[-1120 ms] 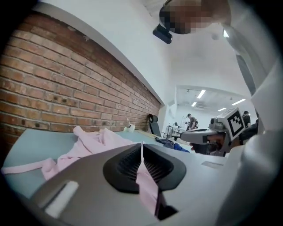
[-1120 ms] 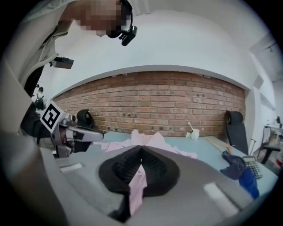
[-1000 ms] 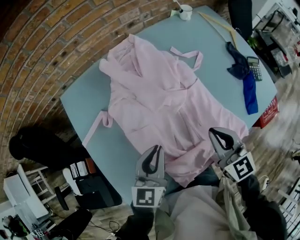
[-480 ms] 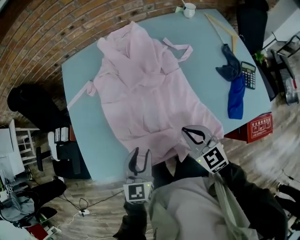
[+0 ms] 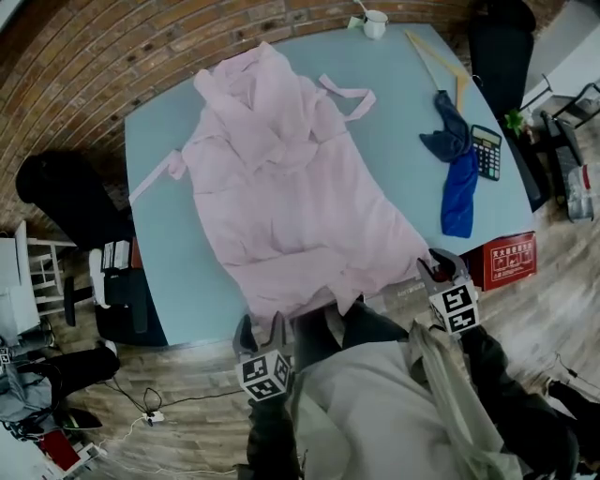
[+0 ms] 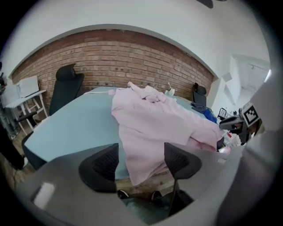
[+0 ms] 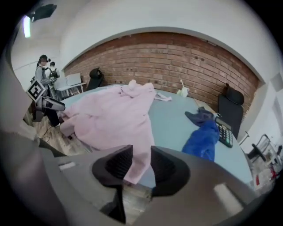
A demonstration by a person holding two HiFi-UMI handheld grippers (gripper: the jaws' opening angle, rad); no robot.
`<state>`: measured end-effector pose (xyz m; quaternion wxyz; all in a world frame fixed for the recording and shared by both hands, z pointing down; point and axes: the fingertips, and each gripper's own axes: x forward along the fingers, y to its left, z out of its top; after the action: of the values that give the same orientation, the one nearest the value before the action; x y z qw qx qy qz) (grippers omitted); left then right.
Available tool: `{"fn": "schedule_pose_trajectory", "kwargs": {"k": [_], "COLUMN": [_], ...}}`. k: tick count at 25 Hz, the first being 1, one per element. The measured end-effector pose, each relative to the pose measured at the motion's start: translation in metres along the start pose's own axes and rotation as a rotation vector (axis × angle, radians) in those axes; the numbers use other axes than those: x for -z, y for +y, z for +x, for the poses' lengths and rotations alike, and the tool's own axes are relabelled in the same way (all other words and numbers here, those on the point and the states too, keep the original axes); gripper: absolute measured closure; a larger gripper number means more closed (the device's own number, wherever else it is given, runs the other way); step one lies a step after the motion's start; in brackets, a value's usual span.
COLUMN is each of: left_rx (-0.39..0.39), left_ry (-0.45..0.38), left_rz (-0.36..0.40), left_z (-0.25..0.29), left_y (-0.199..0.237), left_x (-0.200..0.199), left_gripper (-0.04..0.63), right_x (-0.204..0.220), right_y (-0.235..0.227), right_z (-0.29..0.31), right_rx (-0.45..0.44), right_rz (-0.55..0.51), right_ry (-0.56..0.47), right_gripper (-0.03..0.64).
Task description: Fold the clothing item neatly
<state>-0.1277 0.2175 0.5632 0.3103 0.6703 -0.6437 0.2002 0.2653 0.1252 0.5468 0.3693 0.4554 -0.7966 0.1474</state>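
Since the earlier frame both claws had dropped back from above the hem toward the person's body, clear of the near bench edge; jaws on each had just been opening. The garment itself showed no real shift.

Pale pink cloth robe (image 5: 281, 187): spread flat and face-up along the light blue bench (image 5: 403, 159), collar at the far end, hem (image 5: 309, 305) draped over the near edge. One tie (image 5: 155, 178) trailed to the left side, another looped at upper right.

Left claw (image 5: 261, 323): jaws wide apart, gripping nothing; in the left gripper view the hanging hem showed beyond the gap, pads clear of it. Right claw (image 5: 439, 265): jaws parted more narrowly, also empty; the hem's right corner lay ahead in line with the gap, not pinched.

Handling, by judgement: light, limp, thin fabric. It would sag and crease, and likely slide on the smooth top. Best taken at the two hem corners, a full pinch of cloth in each.

Off to the right: crumpled blue cloth (image 5: 459, 187), dark calculator (image 5: 487, 152), pale wooden hanger (image 5: 436, 58), white mug (image 5: 374, 22) at the far edge.
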Motion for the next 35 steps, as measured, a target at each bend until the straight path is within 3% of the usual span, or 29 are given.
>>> {"fn": "schedule_pose_trajectory", "kwargs": {"k": [3, 7, 11, 12, 15, 17, 21, 28, 32, 35], "left_rx": [-0.017, -0.058, -0.094, -0.09, -0.076, -0.073, -0.04, -0.064, -0.107, -0.107], "left_ry": [0.034, 0.034, 0.011, 0.005, -0.001, -0.016, -0.083, -0.126, -0.174, -0.257], "left_rz": [-0.07, -0.032, -0.022, -0.01, 0.107, 0.134, 0.043, -0.058, -0.171, -0.188], "left_z": [0.008, 0.011, 0.012, 0.013, 0.014, 0.007, -0.028, -0.083, -0.106, -0.117], "left_y": [0.004, 0.004, 0.004, 0.001, -0.018, -0.024, -0.019, -0.008, -0.003, -0.005], "left_x": [0.015, 0.021, 0.021, 0.021, 0.021, 0.018, 0.004, -0.01, -0.02, -0.052], "left_gripper": [0.259, 0.261, 0.282, 0.303, 0.553, 0.557, 0.56, 0.56, 0.56, 0.56], "right_x": [0.021, 0.036, 0.023, 0.019, 0.003, -0.009, -0.023, -0.017, -0.041, -0.079], "right_y": [-0.002, -0.003, 0.02, 0.03, 0.054, 0.055, 0.035, 0.016, 0.011, 0.009], "right_z": [0.005, 0.02, 0.034, 0.036, 0.032, 0.021, -0.018, -0.071, -0.094, -0.104], "right_rx": [0.036, 0.038, -0.01, -0.04, -0.098, -0.09, -0.082, -0.151, -0.179, -0.211], "right_rz": [0.034, 0.139, 0.032, 0.0, -0.043, -0.021, 0.105, 0.176, 0.245, 0.241], "right_ry": [0.046, 0.075, 0.076, 0.067, 0.005, -0.061, -0.181, -0.178, -0.275, -0.383], "right_gripper": [0.488, 0.494, 0.592, 0.597, 0.601, 0.603, 0.604, 0.604, 0.604, 0.604]}}
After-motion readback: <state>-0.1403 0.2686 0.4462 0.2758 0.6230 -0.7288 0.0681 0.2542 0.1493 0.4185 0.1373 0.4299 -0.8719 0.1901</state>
